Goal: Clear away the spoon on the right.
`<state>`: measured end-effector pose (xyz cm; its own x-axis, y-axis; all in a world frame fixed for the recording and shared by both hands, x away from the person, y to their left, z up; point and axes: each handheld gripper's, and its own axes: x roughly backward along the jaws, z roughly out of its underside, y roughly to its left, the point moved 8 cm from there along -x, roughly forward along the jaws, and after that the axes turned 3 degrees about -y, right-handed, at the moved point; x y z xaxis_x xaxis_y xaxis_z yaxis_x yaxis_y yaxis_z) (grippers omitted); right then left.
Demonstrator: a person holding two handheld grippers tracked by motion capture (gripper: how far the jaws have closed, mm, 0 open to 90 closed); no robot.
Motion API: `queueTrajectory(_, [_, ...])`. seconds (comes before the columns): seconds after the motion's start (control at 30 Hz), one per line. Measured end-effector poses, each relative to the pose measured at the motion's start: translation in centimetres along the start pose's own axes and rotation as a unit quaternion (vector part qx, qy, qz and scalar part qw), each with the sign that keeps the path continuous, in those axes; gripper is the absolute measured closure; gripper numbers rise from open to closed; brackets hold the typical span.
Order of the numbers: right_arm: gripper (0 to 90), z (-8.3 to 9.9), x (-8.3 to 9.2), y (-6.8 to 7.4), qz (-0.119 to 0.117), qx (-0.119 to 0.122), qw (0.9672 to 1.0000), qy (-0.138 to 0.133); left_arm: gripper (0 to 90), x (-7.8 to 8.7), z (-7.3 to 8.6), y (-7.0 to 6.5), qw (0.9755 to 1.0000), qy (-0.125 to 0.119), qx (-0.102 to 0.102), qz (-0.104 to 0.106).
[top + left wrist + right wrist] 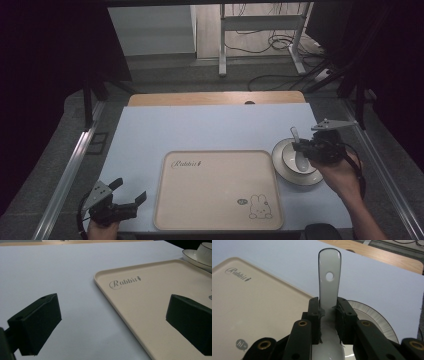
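right claw (328,315) pinching the white ceramic spoon (329,277) by its handle, bowl end down in the white round bowl (298,159) on its white saucer (281,169) | left claw (129,192) spread wide, near desk (200,127) edge | beige rectangular "Rabbit" tray (215,195) sits between them
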<state>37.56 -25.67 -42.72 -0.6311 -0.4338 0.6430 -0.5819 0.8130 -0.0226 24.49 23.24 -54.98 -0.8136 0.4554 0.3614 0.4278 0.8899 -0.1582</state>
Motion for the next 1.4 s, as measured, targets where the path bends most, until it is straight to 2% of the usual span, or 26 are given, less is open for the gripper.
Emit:
queueTrajectory(0.53, [75.3,0.3,-0.2,2.7,-0.029,0.014,0.9991,0.027,0.0,-0.1,0.0,-0.1,1.0000,0.001,-0.001,0.002])
queueTrajectory(0.77, [75.3,0.9,-0.9,4.1,-0.045,0.020,0.9974,0.053,0.0,-0.1,0.0,-0.2,1.0000,0.002,-0.002,0.003])
queueTrajectory(1.2, [75.3,2.1,-2.7,6.4,-0.067,0.040,0.9920,0.099,0.0,-0.1,0.0,-0.2,1.0000,0.003,-0.004,0.005])
queueTrajectory(1.23, [75.3,2.3,-3.0,6.8,-0.071,0.045,0.9907,0.107,0.0,-0.1,0.0,-0.2,1.0000,0.002,-0.004,0.005])
queueTrajectory(1.4, [75.3,2.8,-3.6,7.3,-0.075,0.051,0.9886,0.121,0.0,-0.1,0.0,-0.2,1.0000,0.002,-0.003,0.006])
